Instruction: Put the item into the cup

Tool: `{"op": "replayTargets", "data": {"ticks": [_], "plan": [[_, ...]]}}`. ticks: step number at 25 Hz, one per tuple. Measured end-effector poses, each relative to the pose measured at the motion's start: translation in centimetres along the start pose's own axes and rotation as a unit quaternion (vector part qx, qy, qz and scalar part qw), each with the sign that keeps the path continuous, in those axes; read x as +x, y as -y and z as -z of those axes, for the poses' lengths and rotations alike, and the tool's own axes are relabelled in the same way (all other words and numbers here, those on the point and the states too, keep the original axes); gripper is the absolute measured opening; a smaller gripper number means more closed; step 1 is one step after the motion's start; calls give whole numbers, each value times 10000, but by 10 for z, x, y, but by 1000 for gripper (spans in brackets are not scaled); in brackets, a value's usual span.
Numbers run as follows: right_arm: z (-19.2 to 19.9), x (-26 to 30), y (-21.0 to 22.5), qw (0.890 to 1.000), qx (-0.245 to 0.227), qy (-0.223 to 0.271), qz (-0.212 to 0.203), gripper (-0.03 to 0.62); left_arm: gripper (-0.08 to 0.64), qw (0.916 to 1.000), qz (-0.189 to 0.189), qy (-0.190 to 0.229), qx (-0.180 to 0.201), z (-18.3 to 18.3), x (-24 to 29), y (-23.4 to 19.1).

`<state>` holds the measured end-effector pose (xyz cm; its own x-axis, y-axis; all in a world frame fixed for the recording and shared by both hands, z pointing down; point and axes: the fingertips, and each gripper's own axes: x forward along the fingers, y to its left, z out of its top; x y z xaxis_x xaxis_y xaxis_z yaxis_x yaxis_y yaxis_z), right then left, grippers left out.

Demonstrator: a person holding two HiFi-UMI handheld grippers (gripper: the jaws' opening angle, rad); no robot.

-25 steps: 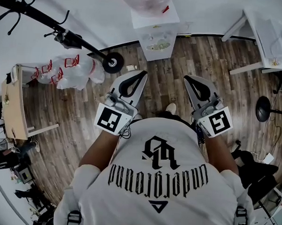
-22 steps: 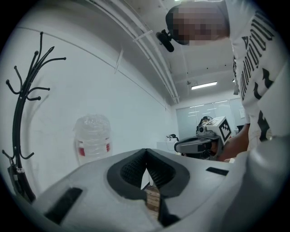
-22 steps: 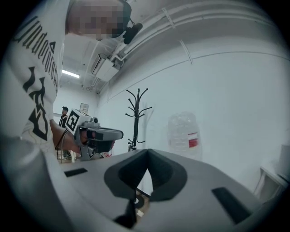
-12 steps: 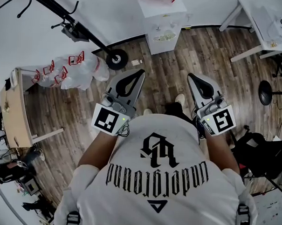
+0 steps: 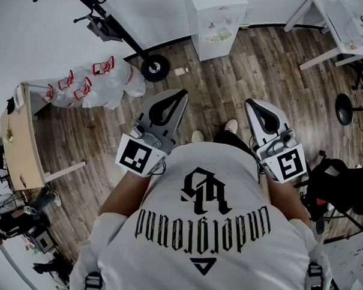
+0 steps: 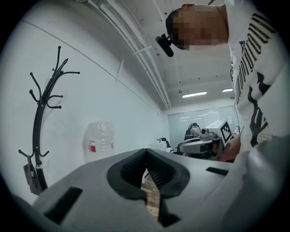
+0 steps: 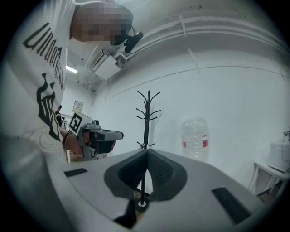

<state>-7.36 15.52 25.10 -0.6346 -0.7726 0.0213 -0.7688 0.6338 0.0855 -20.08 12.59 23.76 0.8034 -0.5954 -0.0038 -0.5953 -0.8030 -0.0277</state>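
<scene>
– As I hold them out over the wooden floor (image 5: 220, 83), my left tongs (image 6: 146, 152) are closed tip to tip with nothing between them. Only floorboards show through the slit below the tips.
– And the other pair?
– My right tongs (image 7: 147, 151) are pressed together as well, and they are empty too. The thin black pole in their slit is the coat rack (image 7: 146, 118), which stands well behind them against the wall.
– Where are the item and the cup?
– I cannot tell; none of my views shows either one.
– What does each view add?
– Both gripper views catch a big water bottle (image 7: 195, 138) by the white wall, and each sees the other tongs off to the side. Only the head view shows what lies below me: a scooter wheel (image 5: 155, 67), a white cabinet (image 5: 215, 23) and plastic bags (image 5: 106, 84) with red handles. It also shows a wooden surface (image 5: 16, 140) at my left and a white surface (image 5: 336, 34) at the far right.
– Has anything changed since a second ago?
– Both tongs have stayed closed. The wheel and the cabinet now sit higher and further right in the head view, and the bags have slid up with them.
</scene>
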Motion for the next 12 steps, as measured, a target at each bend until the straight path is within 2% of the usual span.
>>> {"op": "replayTargets", "data": {"ticks": [12], "plan": [[-11,-14,-8,9997,-155,62,186,5,8,9998,27,177,63,-11,-10,7]]}}
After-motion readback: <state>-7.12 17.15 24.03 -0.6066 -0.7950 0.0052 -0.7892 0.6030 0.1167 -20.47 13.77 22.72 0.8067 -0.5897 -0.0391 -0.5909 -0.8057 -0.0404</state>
